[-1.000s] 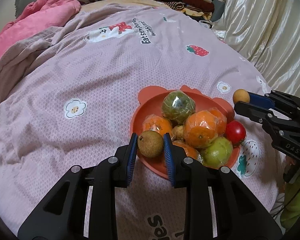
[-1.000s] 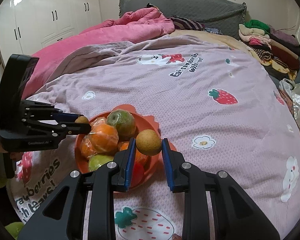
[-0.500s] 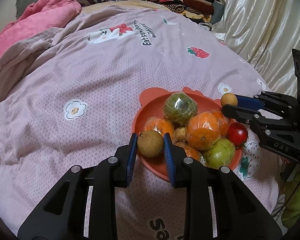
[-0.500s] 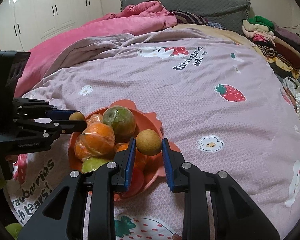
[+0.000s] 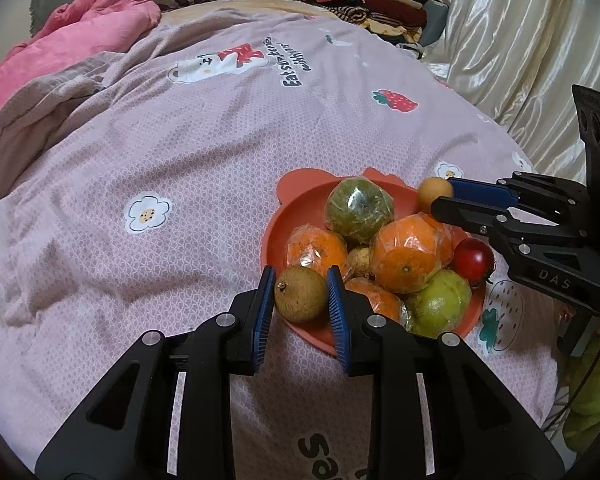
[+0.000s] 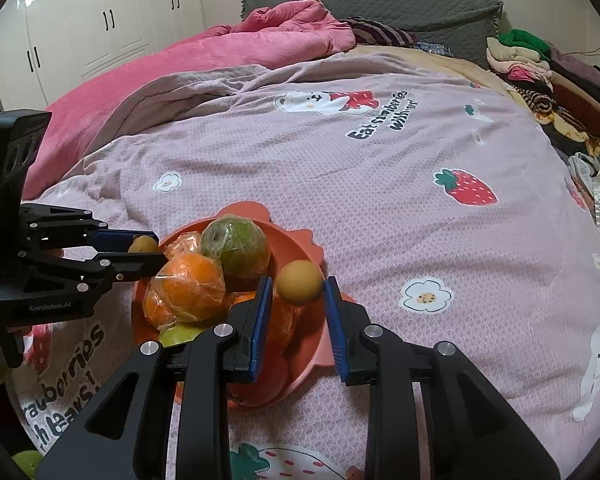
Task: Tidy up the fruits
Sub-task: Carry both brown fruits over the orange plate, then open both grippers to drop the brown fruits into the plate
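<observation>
Left wrist view: my left gripper [image 5: 300, 294], lower centre, has its fingers clamped on a small round brown longan-like fruit [image 5: 300, 294] at the near rim of the orange plastic plate [image 5: 278, 236], presumably for adding to the pile.

Right wrist view: my right gripper [image 6: 298, 300] pinches a second, paler tan fruit [image 6: 299, 282] over the plate's far edge on the bed.

In the right wrist view the gripper's own black arms cover the near rim of the orange plate [image 6: 300, 240] and most of the red fruit [image 6: 260, 384] there. A green fruit [image 6: 180, 334] shows only as a sliver under the wrapped oranges. The bedspread's [image 5: 180, 160] lettering runs off the bottom edge in both views. A green sleeve [image 5: 592, 392] is cut off at the right edge.
</observation>
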The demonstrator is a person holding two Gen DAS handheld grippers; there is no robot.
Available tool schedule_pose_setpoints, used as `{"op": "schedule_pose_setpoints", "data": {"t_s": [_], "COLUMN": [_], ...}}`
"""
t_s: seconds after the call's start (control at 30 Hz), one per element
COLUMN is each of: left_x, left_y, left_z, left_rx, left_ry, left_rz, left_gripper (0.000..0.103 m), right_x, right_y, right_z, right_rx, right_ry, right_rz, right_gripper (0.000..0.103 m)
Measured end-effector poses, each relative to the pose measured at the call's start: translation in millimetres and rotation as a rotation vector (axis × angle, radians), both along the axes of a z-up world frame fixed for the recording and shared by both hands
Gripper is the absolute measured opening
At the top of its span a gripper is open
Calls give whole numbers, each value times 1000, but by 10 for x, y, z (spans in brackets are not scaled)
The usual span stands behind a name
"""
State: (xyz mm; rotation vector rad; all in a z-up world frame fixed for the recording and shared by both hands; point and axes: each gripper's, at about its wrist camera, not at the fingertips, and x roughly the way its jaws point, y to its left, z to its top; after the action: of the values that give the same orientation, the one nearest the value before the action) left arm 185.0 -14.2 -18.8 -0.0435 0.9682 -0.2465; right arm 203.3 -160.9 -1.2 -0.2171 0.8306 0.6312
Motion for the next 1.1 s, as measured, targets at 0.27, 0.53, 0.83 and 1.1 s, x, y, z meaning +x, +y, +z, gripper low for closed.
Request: {"op": "schedule_pose_setpoints", "data": {"t_s": [0.27, 0.53, 0.83, 1.1], "left_x": [-9, -9, -15, -21], "left_y": [-13, -12, -20, -17], "left_z": [4, 10, 33, 77], "left_rx": [1, -2, -8, -15], "left_ry": [-1, -3, -7, -18], "left_rz": [-2, -2, -2, 0], "left_gripper": [19, 20, 20, 23], "right_x": [6, -18, -45, -74], "right_y": [9, -9, -29, -75], "right_z": [6, 40, 54, 87], "right_rx": [1, -3, -5, -5], "right_ry": [-2, -14, -19, -25], "right_rz": [0, -8, -10, -15], "right_gripper": [26, 30, 35, 41]}}
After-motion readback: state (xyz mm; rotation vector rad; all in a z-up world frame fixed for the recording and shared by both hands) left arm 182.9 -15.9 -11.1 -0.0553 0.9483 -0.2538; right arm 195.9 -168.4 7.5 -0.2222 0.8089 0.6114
